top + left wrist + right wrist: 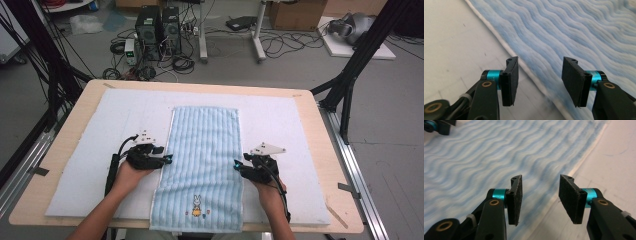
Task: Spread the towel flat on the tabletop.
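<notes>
A light blue towel (205, 160) lies flat and lengthwise down the middle of a white mat (85, 165) on the desk (75, 115), its near end hanging just over the desk's front edge. A small rabbit picture (196, 206) sits near that end.

The left tongs (168, 159) are at the towel's left edge, about halfway along it, held by the left hand (131, 172). In the left gripper view the left tongs (540, 77) stand apart, straddling the white hem (524, 66), with nothing between them.

The right tongs (237, 165) are at the opposite edge, held by the right hand (267, 190). In the right gripper view the right tongs (540, 197) are also apart, over the towel's border, with nothing gripped. Whether either pair touches the cloth I cannot tell.
</notes>
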### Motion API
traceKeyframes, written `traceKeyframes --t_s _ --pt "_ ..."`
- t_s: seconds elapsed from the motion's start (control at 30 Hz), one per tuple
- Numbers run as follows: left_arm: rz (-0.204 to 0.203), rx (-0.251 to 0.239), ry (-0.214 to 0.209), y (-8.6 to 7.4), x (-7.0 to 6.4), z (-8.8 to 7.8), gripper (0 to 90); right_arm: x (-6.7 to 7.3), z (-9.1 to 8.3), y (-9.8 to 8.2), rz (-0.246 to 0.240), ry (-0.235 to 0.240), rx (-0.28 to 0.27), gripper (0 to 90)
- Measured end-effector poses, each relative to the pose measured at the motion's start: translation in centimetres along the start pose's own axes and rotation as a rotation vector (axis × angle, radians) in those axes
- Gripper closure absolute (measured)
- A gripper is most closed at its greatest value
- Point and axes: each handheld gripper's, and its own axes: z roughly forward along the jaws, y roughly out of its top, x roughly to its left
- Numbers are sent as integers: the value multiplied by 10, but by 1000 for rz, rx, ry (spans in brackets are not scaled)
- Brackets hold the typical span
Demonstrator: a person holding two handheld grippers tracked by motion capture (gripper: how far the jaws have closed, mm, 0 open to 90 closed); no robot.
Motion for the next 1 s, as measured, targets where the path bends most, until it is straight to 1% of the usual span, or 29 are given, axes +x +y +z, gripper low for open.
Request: traceKeyframes --t_s 0.03,0.07,0.1,0.13,0.17,0.2,0.23,0.27,0.3,0.33,0.37,0.4,0.47,0.5,0.53,0.6,0.63,0.67,0.7,0.73,0.77,0.8,0.83,0.87,0.93,0.97,1.0 --pt "-8 -7 1 2 2 3 490 -2 5 3 -1 -16 7 551" --pt "-20 -13 11 4 3 5 513 -4 9 6 -1 -29 9 562" --pt "-26 -11 17 5 4 8 512 -7 13 9 0 -36 11 566" --pt "-17 -11 40 6 4 8 545 -9 18 11 4 -39 12 571" --pt "-13 -7 57 7 3 10 605 -11 23 14 15 -46 15 581" --pt "1 -3 76 8 4 10 662 -13 28 16 21 -48 20 587" --pt "8 -7 67 9 6 11 749 -14 33 18 23 -56 28 600" --pt "-2 -1 53 10 8 12 866 -16 39 19 32 -62 39 630" --pt "-3 2 62 13 9 14 867 -16 44 20 35 -65 56 669" --pt "-5 6 82 15 10 16 868 -17 50 21 31 -63 72 743" --pt "-10 5 102 17 11 18 869 -18 54 21 30 -59 65 795" --pt "-17 4 112 19 13 20 869 -18 56 23 29 -55 60 837" --pt "-46 -23 142 20 17 24 869 -18 60 26 31 -74 62 855" --pt "-66 -20 145 21 20 25 870 -19 63 28 28 -88 59 857" --pt "-70 -25 155 23 21 27 870 -19 65 29 25 -111 54 858" --pt "-83 -25 158 24 24 28 869 -20 69 31 24 -143 38 853" --pt "-85 -25 159 24 24 28 864 -19 71 31 25 -156 29 840" --pt "-90 -29 162 24 24 27 833 -19 72 31 32 -164 29 802" --pt "-91 -24 159 24 25 26 772 -19 71 31 36 -169 23 778" --pt "-105 -23 153 23 25 24 668 -20 69 31 46 -156 23 729" --pt "-120 -28 137 22 26 22 607 -20 67 30 42 -151 19 701" --pt "-123 -34 125 21 25 19 577 -20 63 30 51 -138 18 673" --pt "-115 -39 120 19 23 14 556 -20 59 30 56 -128 11 640" --pt "-114 -46 111 17 21 12 534 -19 54 28 57 -115 -7 627" --pt "-93 -54 81 13 16 4 528 -17 46 26 52 -89 -21 603" --pt "-79 -56 61 10 13 0 528 -15 42 24 45 -71 -19 592" --pt "-71 -52 32 7 10 -3 530 -12 38 22 38 -46 -17 585"
